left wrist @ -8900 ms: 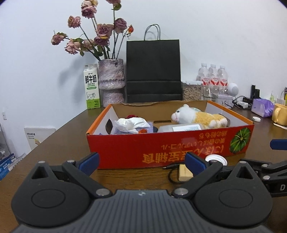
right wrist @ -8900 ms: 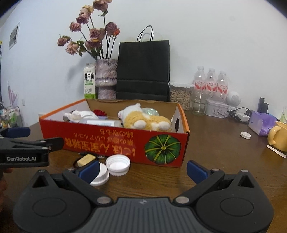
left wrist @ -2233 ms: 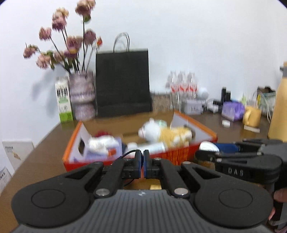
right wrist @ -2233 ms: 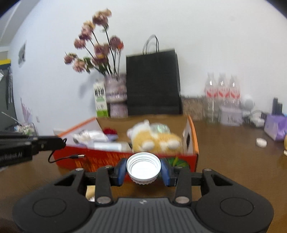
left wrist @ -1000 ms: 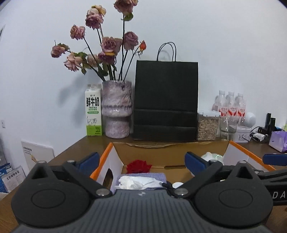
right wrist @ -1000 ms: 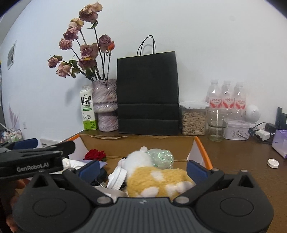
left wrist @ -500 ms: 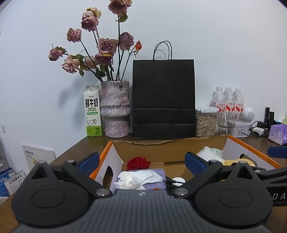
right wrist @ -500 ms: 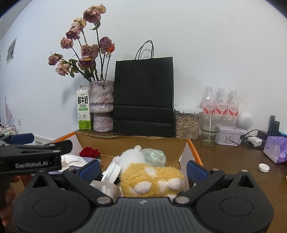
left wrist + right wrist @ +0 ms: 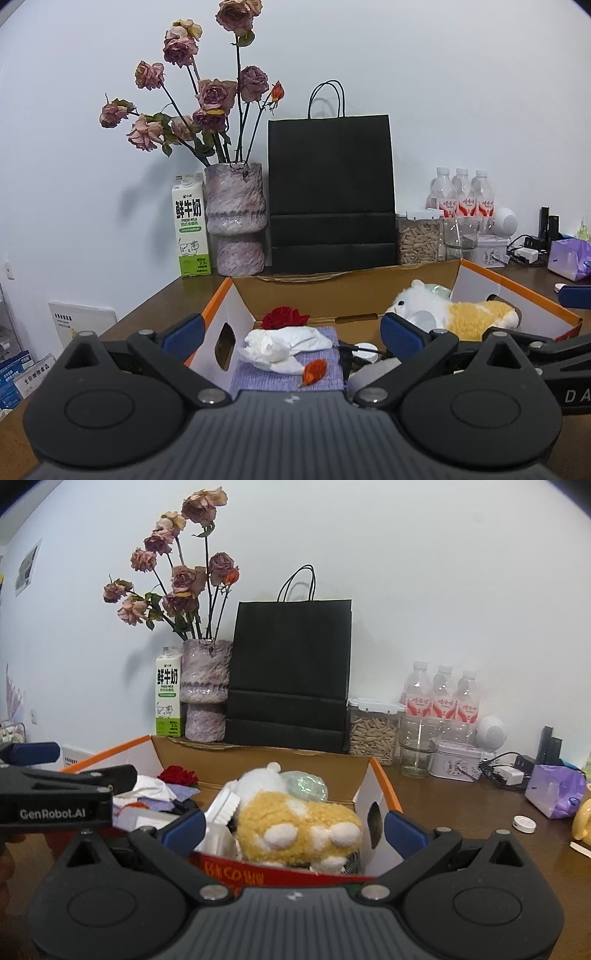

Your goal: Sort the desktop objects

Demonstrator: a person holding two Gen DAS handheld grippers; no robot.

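Both tools gape wide and empty over the box (image 9: 382, 786); the stray cap (image 9: 523, 823) lies at 3 o'clock, nearer the right tool (image 9: 293, 829) than the left tool (image 9: 291, 332).

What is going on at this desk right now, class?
A person holds a two-finger gripper in each hand over an orange-edged cardboard box on a wooden desk. The left gripper and right gripper are both open and hold nothing. In the box lie a plush toy, a white lid leaning against it, a crumpled tissue on a purple cloth, a red fabric rose and a black cable.
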